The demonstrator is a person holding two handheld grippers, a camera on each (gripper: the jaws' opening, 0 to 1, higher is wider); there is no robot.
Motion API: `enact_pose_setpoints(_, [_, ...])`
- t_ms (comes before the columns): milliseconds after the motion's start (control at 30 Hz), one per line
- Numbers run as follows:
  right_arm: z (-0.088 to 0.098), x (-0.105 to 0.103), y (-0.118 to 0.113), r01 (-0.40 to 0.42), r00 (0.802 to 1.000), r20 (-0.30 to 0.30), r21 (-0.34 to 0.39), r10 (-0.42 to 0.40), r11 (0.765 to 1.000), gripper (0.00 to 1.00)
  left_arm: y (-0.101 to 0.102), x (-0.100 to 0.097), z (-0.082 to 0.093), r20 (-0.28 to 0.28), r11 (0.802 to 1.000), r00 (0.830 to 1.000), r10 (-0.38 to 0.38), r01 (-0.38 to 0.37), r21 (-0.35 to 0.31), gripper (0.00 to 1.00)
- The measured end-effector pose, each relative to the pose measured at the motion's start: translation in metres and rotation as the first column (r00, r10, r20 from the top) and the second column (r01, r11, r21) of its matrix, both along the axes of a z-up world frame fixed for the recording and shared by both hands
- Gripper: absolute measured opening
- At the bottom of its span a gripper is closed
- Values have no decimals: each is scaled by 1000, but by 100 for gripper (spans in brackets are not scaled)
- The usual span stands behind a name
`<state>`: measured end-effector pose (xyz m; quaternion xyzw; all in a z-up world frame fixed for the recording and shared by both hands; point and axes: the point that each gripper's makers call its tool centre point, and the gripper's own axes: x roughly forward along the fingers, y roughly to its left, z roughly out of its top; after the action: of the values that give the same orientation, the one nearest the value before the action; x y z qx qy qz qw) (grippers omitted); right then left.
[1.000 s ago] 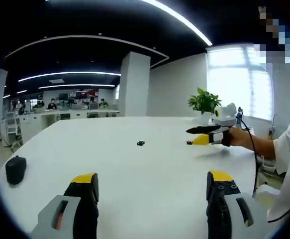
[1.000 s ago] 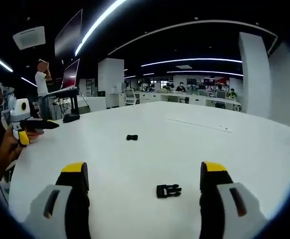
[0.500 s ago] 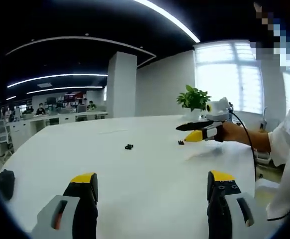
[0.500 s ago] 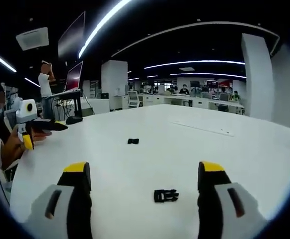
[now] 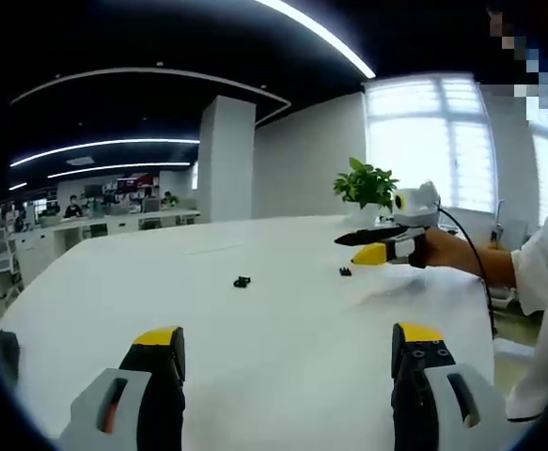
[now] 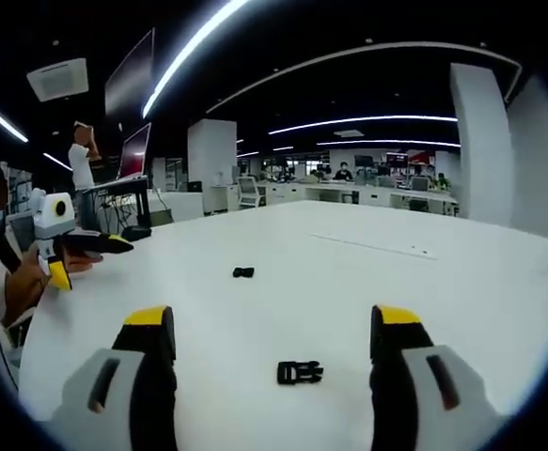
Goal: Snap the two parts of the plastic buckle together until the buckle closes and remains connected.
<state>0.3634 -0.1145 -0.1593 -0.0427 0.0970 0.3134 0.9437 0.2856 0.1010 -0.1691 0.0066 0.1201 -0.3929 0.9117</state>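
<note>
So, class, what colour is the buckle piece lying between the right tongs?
Black. The buckle piece shows best in the right gripper view, on the white table.

No lettering, label, brand mark, number or sign can be read in either view. The red patches on the far wall of the office (image 5: 140, 180) may be signage, but they are too small and blurred to make out. The dark wall screen (image 6: 134, 147) beside the standing person carries nothing legible either.
</note>
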Motion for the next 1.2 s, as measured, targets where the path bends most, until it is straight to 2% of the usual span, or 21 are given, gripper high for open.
enact_pose_setpoints(433, [4, -1, -16, 28, 1000, 7, 16, -28, 999, 84, -8, 12, 1, 10, 999, 1000, -19, 18, 30, 93])
enact_pose_setpoints(833, [12, -6, -24, 27, 999, 32, 26, -28, 999, 82, -12, 22, -7, -14, 999, 1000, -12, 12, 40, 93])
enact_pose_setpoints(1200, [14, -12, -31, 26, 999, 46, 17, -26, 1000, 82, -17, 32, -2, -6, 999, 1000, -31, 31, 44, 92])
